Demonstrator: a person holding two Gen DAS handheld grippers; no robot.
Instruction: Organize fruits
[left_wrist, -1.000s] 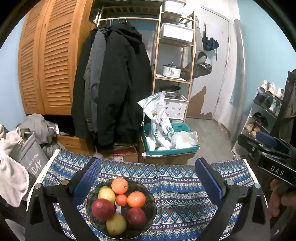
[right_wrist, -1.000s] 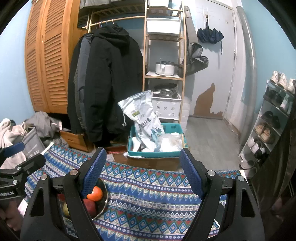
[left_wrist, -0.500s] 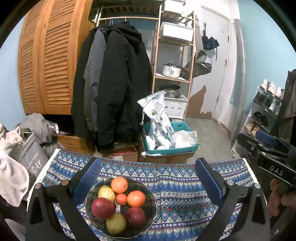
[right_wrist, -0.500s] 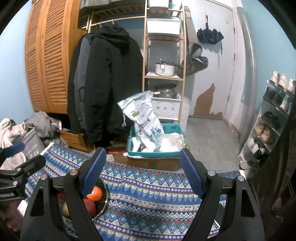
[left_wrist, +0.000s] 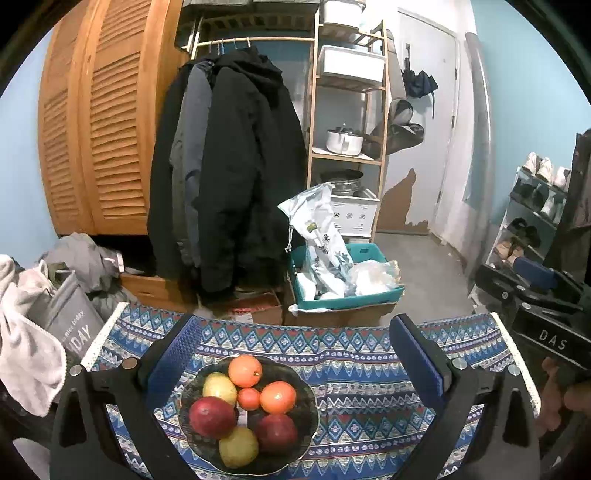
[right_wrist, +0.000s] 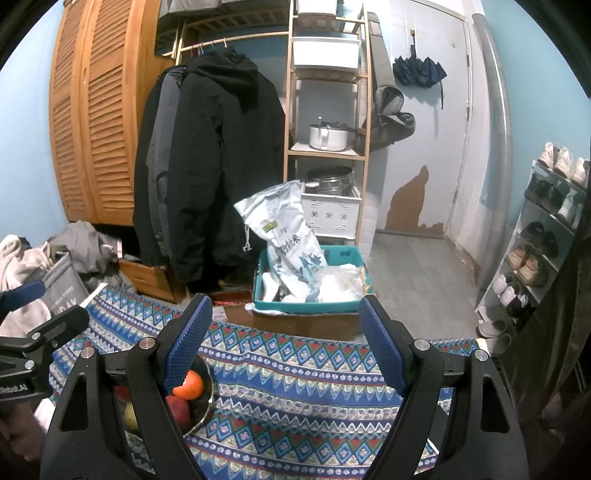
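Dark glass is cradling every fruit, a round bowl on the patterned blue desk, while we are holding the left tool and right tool wide open, empty and unmoved since a second ago, leaving the stage undecided.
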